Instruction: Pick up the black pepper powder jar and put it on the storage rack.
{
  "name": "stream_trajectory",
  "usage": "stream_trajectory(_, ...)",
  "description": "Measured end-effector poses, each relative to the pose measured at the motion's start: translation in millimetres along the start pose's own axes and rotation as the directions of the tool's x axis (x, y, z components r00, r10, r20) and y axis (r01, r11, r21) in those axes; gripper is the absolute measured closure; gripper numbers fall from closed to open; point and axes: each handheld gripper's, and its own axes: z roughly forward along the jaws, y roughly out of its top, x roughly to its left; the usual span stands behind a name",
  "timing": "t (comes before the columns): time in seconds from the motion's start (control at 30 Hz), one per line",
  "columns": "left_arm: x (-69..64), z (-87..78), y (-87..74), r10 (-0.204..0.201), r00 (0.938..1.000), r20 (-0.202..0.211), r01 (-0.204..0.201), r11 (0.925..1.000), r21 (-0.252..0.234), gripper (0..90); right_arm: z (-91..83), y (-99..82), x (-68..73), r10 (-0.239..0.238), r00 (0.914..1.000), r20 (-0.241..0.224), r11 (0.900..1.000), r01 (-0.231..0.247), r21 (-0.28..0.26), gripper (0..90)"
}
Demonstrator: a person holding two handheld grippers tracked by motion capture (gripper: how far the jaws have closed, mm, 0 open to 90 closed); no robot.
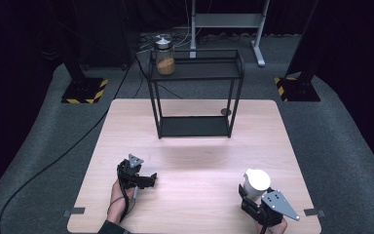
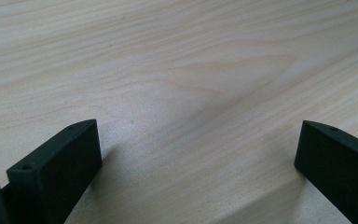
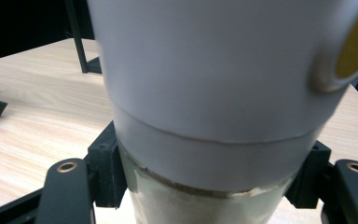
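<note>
A: What's the biggest thing here?

B: The wooden table (image 1: pixel 195 146), with a black wire shelf (image 1: pixel 195 92) standing at its far middle. On the shelf's top level, at the left end, sits a glass jar (image 1: pixel 165 54) of tan powder with a metal lid.

A: And nearer?

B: At the near right the right gripper (image 1: pixel 254 196) has its jaws clenched around a white-lidded container (image 1: pixel 256 183), well apart from the shelf. In the right gripper view the jaws press on either side of the container (image 3: pixel 214 93) just below the white lid, where the clear body begins.

A: The other hand?

B: The left gripper (image 1: pixel 146 180) is at the near left, held by a hand (image 1: pixel 119 200), close over the tabletop. In the left gripper view its jaws stand wide apart, released, with bare wood (image 2: pixel 191 93) between them.
</note>
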Motion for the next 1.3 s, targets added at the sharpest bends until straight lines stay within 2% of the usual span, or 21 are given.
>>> stream_trajectory(0.37,-1.5,0.3,0.5,-0.023,0.9995,-0.023,0.023,0.9997,0.0,0.0,0.7,8.8,0.0,-0.004,1.0,0.002,0.9999,0.004,-0.011,29.5)
stream_trajectory(1.3,2.1,0.2,0.5,-0.014,0.9998,-0.016,0.014,0.9999,0.001,0.0,1.7,13.8,-0.5,-0.007,1.0,0.001,0.9998,0.007,-0.016,29.5)
